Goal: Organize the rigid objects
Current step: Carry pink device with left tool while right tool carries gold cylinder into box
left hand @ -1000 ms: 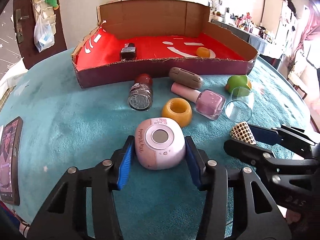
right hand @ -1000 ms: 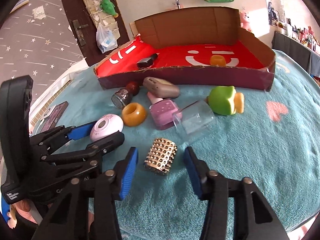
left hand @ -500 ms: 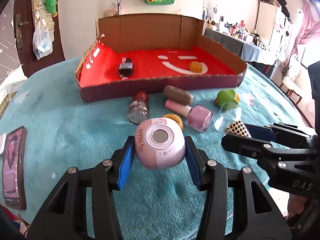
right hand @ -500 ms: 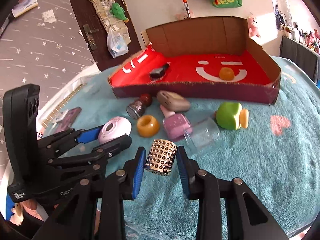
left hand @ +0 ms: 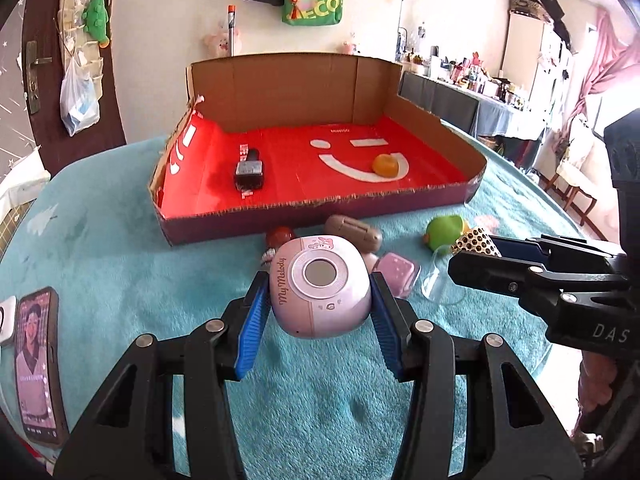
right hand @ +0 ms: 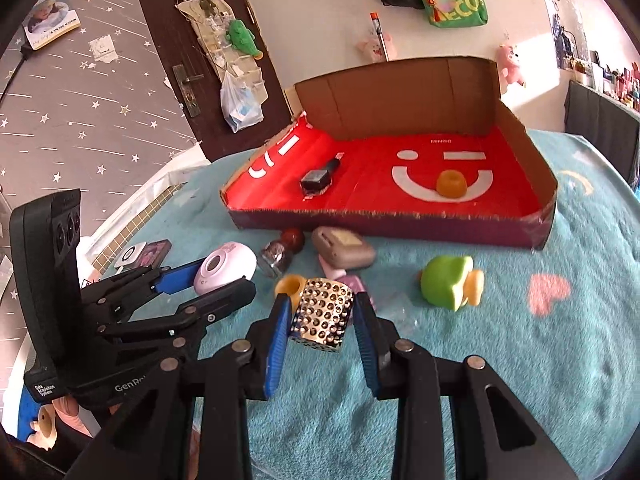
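Since both loads go to the box [left hand: 320, 216] at the table's far edge, we carry them aloft: left gripper [left hand: 318, 312] fingers clamped on the pink speaker [left hand: 320, 288], right gripper [right hand: 322, 320] on the studded cylinder [right hand: 322, 312].

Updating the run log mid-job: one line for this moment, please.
left gripper: shut on pink speaker | right gripper: shut on studded cup | cardboard tray: holds dark bottle, orange ring

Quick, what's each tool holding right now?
Left tool: closed on the pink My Melody gadget.
Right tool: closed on the studded silver cylinder.
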Action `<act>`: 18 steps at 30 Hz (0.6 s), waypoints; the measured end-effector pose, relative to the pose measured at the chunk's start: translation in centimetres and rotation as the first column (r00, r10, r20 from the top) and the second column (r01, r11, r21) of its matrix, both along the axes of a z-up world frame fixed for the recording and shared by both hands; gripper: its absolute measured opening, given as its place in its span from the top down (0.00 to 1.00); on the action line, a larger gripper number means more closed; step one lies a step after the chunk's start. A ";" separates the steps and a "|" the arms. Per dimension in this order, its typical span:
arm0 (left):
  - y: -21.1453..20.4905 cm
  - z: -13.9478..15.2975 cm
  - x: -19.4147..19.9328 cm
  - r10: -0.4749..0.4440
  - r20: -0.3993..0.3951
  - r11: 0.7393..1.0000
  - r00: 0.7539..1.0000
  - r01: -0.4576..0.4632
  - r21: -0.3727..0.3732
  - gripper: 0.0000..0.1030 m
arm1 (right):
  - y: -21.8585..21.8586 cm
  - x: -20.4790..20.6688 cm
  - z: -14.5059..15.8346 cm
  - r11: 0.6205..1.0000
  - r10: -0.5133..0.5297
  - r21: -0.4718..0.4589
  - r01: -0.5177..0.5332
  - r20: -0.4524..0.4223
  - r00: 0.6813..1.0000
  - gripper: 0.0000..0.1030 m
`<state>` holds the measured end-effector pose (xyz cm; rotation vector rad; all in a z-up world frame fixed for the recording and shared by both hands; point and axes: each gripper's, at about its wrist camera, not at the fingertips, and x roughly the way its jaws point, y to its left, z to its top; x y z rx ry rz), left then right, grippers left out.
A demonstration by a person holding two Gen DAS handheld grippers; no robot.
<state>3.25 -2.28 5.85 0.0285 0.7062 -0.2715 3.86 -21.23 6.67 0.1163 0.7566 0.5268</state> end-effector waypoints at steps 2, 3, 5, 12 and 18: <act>0.1 0.3 0.3 -0.002 0.008 1.000 1.000 0.002 -0.003 0.55 | 0.0 0.3 0.3 1.000 0.001 -0.005 -0.001 0.006 1.000 0.67; 0.1 0.4 0.3 -0.003 0.011 1.000 1.000 0.003 -0.002 0.55 | 0.0 0.4 0.4 1.000 0.002 -0.007 -0.001 0.008 1.000 0.67; 0.0 0.6 0.6 -0.005 0.017 1.000 1.000 0.005 0.002 0.55 | -0.1 0.7 0.6 1.000 0.004 -0.012 -0.004 0.012 1.000 0.67; -0.3 0.8 1.6 -0.019 0.022 1.000 1.000 0.019 0.008 0.55 | -0.3 1.7 1.0 0.999 0.010 -0.036 -0.009 0.020 1.000 0.67; -0.4 0.8 2.5 -0.028 0.014 1.000 1.000 0.028 0.001 0.55 | -0.4 2.8 1.2 0.999 0.015 -0.041 -0.014 0.018 1.000 0.67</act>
